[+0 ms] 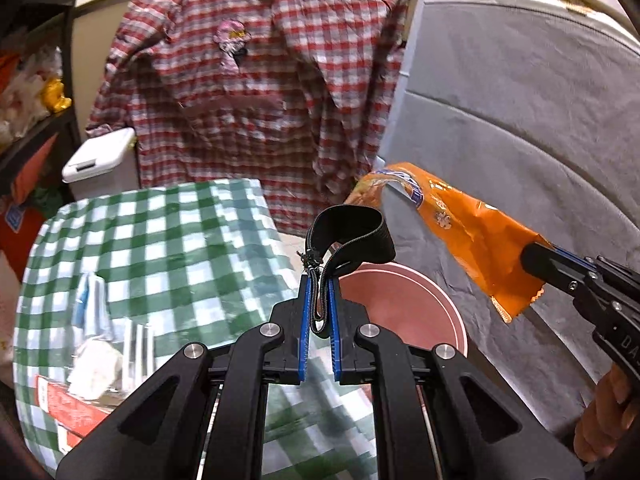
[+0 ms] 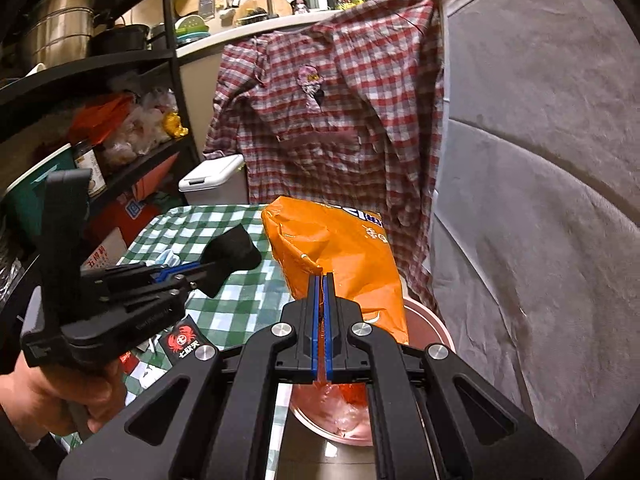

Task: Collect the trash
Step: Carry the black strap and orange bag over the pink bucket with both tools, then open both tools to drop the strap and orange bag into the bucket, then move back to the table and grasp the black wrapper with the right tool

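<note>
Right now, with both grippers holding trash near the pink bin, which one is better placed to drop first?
Right. The right gripper holds the orange snack bag hanging over the pink bin. The left gripper, clamping the black strap, sits at the bin's table-side rim.

My left hand-held gripper is black with blue pads, and so is my right hand-held gripper. The strap is black. The snack bag is orange with a blue and white logo. The bin is pink. The table wears a green and white check. The shirt is red, white and grey plaid. The lidded box is white.
</note>
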